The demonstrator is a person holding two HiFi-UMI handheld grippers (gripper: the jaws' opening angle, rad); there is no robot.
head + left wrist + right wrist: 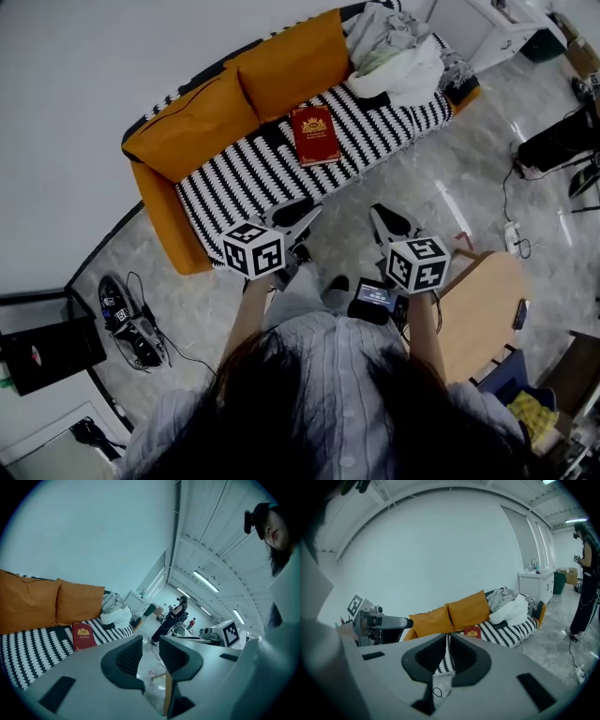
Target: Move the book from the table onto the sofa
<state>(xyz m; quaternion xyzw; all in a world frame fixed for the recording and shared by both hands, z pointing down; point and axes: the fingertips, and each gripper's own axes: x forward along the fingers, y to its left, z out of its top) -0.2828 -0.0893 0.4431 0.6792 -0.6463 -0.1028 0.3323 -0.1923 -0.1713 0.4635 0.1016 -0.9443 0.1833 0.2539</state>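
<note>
The red book lies flat on the sofa's black-and-white striped seat, just in front of the orange cushions. It also shows in the left gripper view and, small, in the right gripper view. Both grippers hang over the floor in front of the sofa, well short of the book. My left gripper has a gap between its jaws and nothing in it. My right gripper is shut and empty.
A heap of light clothes fills the sofa's right end. The round wooden table stands at my right, beside a small lit device. Cables and gear lie on the floor at left. A person stands farther down the room.
</note>
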